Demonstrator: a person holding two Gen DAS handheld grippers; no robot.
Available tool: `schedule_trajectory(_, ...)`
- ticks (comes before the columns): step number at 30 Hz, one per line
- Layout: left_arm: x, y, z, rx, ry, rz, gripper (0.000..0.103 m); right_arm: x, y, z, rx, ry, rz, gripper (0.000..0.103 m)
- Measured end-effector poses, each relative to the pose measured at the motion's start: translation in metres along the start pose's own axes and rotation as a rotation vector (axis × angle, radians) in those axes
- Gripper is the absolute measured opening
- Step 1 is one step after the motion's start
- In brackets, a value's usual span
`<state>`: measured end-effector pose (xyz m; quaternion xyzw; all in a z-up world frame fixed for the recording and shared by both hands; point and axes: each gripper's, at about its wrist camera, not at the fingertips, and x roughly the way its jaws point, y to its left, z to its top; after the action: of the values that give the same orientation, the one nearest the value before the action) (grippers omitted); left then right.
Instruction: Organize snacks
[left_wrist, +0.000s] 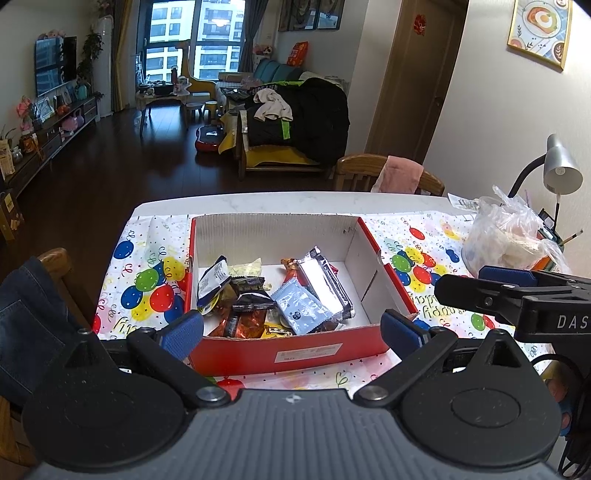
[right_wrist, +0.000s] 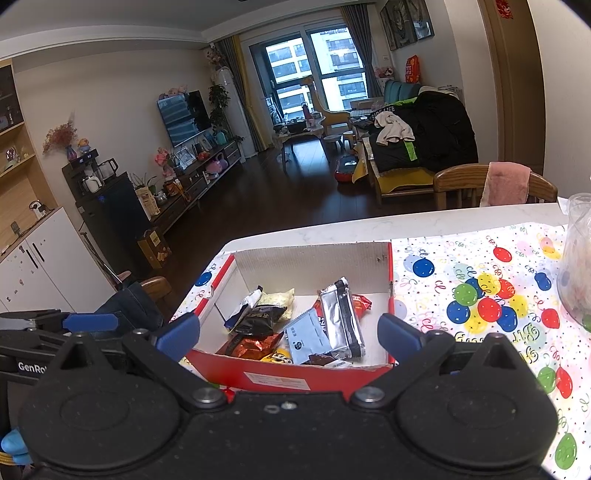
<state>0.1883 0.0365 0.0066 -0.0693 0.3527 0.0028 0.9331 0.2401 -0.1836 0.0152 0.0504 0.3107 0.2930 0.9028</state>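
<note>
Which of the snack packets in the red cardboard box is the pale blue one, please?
The flat pale blue square packet beside the long silver wrapper; the rest are black, orange or yellow.

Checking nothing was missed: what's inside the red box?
The red box holds a loose pile of snack packets: silver, light blue, black, orange foil. Packets beneath them are mostly covered.

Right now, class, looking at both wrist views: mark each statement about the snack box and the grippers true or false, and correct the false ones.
1. The box holds several snack packets. True.
2. The left gripper grips a packet. False: it is open and empty.
3. The right gripper is open. True.
4. The silver packet lies on the tablecloth. False: it is in the box.
5. The blue packet lies in the box. True.
</note>
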Motion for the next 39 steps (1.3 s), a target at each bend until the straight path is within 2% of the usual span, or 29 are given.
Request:
schedule_trajectory(12, -0.008, 0.000, 0.004, -0.022, -0.026, -0.002, 0.103, 0.001, 0.002, -0.002, -0.001, 0.004, 0.000, 0.103)
schedule_trajectory(39, -0.018, 0.002, 0.000, -0.039, -0.013, -0.031, 0.103, -0.002, 0.009, -0.006, 0.008, -0.002, -0.007, 0.103)
